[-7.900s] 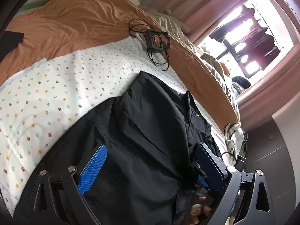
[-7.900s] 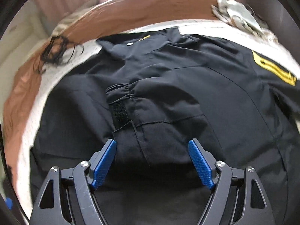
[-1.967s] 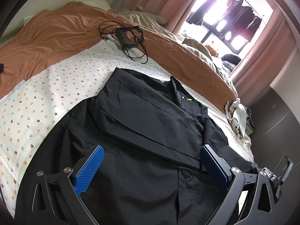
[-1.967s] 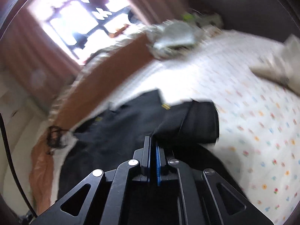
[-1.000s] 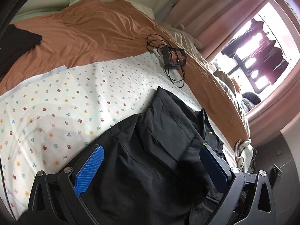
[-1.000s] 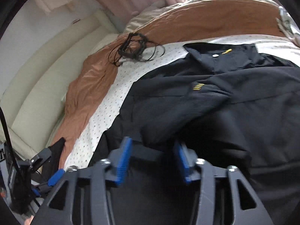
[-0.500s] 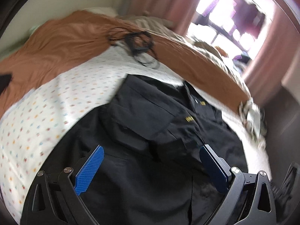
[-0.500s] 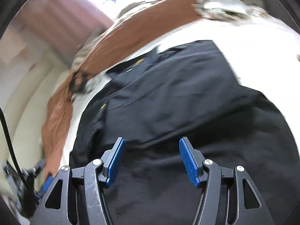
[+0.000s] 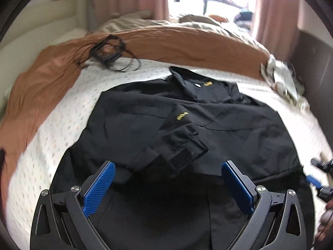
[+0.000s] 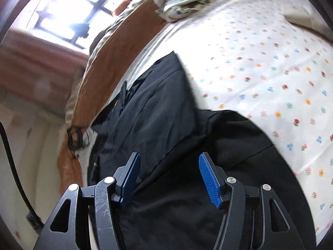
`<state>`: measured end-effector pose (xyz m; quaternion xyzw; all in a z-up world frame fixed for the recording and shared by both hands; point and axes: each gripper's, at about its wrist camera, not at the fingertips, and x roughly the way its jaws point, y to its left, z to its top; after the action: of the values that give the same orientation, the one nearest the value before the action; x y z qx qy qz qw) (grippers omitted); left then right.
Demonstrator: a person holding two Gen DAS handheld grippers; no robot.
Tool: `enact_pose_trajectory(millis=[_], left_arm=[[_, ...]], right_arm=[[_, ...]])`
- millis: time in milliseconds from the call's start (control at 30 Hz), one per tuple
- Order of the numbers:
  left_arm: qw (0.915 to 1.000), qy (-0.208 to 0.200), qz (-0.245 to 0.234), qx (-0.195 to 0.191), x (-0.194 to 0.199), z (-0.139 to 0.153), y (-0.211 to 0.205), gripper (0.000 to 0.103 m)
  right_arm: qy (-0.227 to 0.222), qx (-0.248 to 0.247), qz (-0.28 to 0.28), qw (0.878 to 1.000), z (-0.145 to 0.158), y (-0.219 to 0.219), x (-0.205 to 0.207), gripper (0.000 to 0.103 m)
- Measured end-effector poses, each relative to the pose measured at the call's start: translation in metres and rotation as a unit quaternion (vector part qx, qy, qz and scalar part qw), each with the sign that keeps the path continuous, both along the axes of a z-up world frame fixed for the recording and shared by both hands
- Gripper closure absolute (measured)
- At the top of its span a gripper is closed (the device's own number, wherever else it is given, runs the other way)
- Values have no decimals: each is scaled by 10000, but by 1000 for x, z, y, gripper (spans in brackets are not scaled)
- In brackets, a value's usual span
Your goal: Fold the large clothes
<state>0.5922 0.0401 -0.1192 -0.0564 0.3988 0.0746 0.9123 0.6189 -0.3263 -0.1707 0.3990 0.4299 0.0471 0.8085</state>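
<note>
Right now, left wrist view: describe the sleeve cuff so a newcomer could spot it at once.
Find the black jacket spread on the flower-print sheet. One sleeve is folded across its chest toward the camera, and the sleeve cuff is its near end. It alone has gathered fabric and a fuzzy black fastening strip, just below small yellow embroidery.

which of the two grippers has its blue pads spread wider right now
The left gripper: its blue pads stand far apart over the black jacket. The right gripper is open too, but narrower.

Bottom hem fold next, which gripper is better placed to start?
Roughly even, slight edge left: the left gripper, open, faces the black jacket squarely with the folded cuff centred. The right gripper, open, sits over its side edge.
</note>
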Motion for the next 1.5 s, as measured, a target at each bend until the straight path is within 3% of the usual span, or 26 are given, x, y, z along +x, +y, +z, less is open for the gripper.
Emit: enact_pose_trajectory(millis=[233,367,433,600,800,933,1200,1233,1300,1400,1500], left_arm=[[9950,508,-523,682,39,-33,-20,1],[9941,604,-345,830,45,-38,-3,20],[9952,511,-229,801,44,-32,11,20],[9871,481,270,1500,37,-15,49,20],[9861,333,948,1323,17,14,111,20],[9887,297,813,1226,21,16,113,20],[9877,931,574,1120,64,-45,104,20],[9871,1008,594,1091,66,-53,107,22],[9851,1169,743,1017,67,-69,116,45],[9885,1118,808,619,57,-75,129,47],[9856,1170,835,890,51,-71,128,47]], right_arm=[[-131,485,-278,9984,-12,-23,9,43],[1,686,-224,9974,-26,-19,18,45],[98,739,-225,9970,-34,-20,19,45],[247,611,-161,9977,-42,-11,26,46],[247,523,-167,9982,-40,-7,26,46],[248,494,-168,9983,-41,-7,27,46],[264,456,-194,9984,-43,-6,29,46],[268,446,-197,9985,-43,-6,30,46],[277,398,-192,9986,-43,-5,31,46],[287,317,-209,9989,-42,-5,33,47],[300,261,-212,9990,-42,-6,35,47]])
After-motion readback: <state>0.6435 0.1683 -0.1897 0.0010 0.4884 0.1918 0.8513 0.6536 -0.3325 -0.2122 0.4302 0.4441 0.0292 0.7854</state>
